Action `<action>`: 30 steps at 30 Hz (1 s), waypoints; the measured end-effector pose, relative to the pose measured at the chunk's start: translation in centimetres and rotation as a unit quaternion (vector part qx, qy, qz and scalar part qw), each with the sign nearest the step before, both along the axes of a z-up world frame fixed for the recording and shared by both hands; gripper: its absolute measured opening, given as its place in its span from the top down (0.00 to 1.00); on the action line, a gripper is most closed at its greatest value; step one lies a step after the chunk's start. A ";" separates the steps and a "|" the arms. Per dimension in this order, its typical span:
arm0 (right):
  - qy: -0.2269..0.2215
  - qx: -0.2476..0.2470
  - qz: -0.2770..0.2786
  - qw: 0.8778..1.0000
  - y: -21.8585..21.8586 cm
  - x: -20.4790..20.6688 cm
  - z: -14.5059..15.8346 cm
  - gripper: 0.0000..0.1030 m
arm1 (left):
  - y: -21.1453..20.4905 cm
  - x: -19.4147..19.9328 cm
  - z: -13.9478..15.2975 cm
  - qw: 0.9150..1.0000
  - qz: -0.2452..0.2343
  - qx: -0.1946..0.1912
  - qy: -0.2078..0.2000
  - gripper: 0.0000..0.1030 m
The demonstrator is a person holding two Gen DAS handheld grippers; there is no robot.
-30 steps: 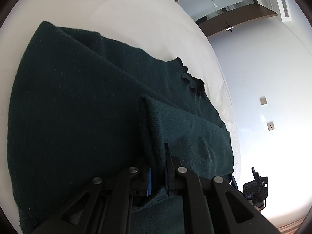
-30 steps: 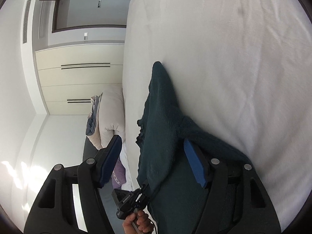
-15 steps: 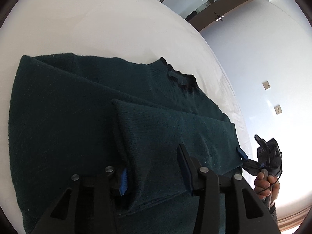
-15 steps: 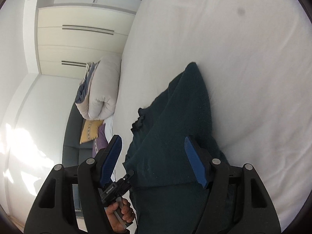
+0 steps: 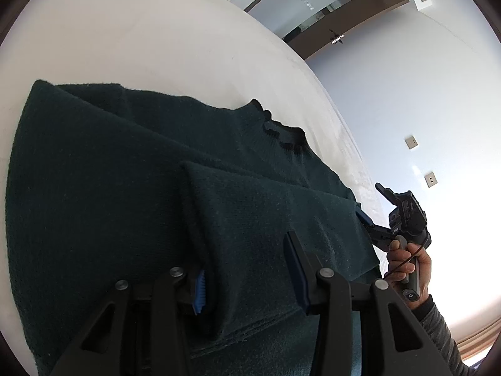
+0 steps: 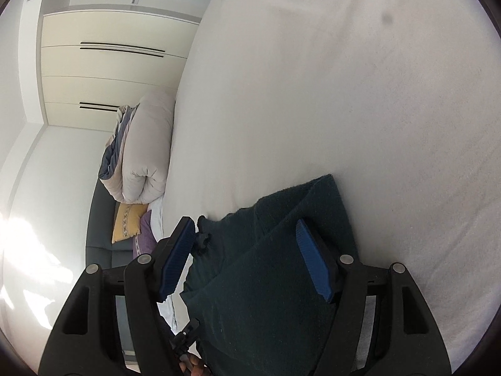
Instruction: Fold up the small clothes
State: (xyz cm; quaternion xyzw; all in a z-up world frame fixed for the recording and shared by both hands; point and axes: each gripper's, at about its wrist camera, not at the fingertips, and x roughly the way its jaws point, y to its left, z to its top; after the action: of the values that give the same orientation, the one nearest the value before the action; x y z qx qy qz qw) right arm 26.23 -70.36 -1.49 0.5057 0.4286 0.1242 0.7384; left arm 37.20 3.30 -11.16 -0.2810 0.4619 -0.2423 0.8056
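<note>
A dark green knitted sweater (image 5: 103,188) is lying flat on a white bed (image 5: 156,40), reaching close to one edge of the mattress. Its black frilled collar (image 5: 281,134) is pointing toward that edge. One sleeve (image 5: 269,219) is lying folded across the body, forming a thicker layered strip.

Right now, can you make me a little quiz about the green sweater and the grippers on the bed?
1. True or false: the left hand-held gripper is clamped shut on the sweater.
2. What colour are the gripper pads?
3. The sweater lies on: A) a wooden floor B) a white bed C) a chair.

Key: 1 false, it is open; 2 blue; 3 B.
</note>
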 end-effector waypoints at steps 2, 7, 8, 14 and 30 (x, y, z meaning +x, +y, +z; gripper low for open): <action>-0.016 0.000 0.002 1.000 -0.1 -0.4 0.1 0.36 | 0.3 -0.1 0.2 1.000 0.006 -0.005 0.002 0.56; -0.021 0.011 0.020 1.000 0.4 -4.1 0.3 0.36 | 2.0 -1.4 1.1 0.999 0.033 0.005 0.006 0.47; -0.023 0.004 0.033 0.999 0.9 -5.6 0.5 0.36 | 2.5 -2.1 1.4 0.999 0.040 0.010 0.006 0.43; -0.041 -0.011 0.046 0.998 2.0 -15.2 2.2 0.36 | 7.3 -8.7 3.5 0.993 0.099 0.062 0.002 0.28; -0.067 -0.114 0.033 0.991 0.4 -40.7 5.1 0.36 | 10.0 -30.0 1.2 0.992 0.110 0.056 0.037 0.13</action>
State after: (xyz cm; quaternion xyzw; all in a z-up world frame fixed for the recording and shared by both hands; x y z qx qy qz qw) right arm -14.50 -70.01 3.66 0.3944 0.4064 0.1323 0.8135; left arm 7.16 13.34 -9.92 -0.2929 0.4705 -0.1155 0.8243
